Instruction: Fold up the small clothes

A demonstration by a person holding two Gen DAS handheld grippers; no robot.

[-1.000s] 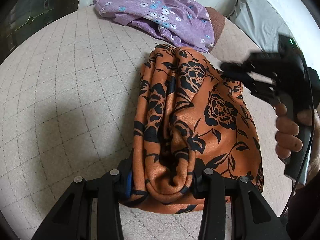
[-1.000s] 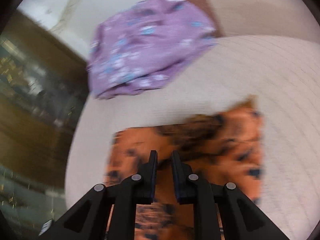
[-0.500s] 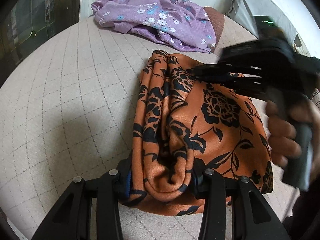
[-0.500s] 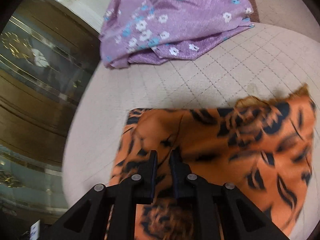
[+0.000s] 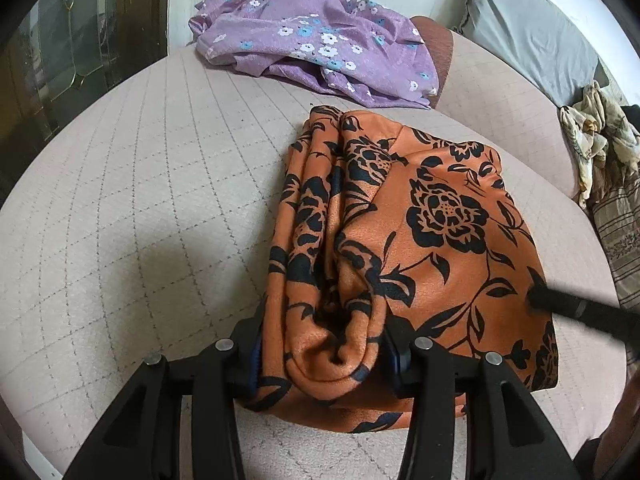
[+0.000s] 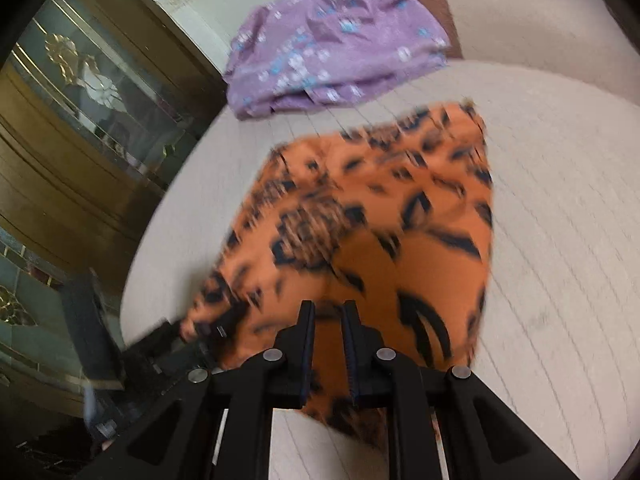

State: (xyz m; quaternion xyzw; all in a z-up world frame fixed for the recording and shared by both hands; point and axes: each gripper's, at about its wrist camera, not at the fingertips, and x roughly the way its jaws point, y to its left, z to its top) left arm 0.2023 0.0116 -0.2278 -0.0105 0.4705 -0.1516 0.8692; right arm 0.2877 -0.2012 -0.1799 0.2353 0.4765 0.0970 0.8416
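We see our left gripper point(image 5: 324, 350) clenched on a bunched fold of the one orange floral garment point(image 5: 420, 240), which stretches ahead of it on the quilted beige cushion point(image 5: 140, 200). Our right gripper point(image 6: 328, 354) hovers over the garment's near edge, jaws narrowly parted and holding nothing. One purple floral garment point(image 5: 316, 40) lies well beyond both grippers.

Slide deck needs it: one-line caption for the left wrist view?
Left hand-held gripper clamps a bunched fold of the orange floral garment on the quilted cushion; purple floral garment lies behind.
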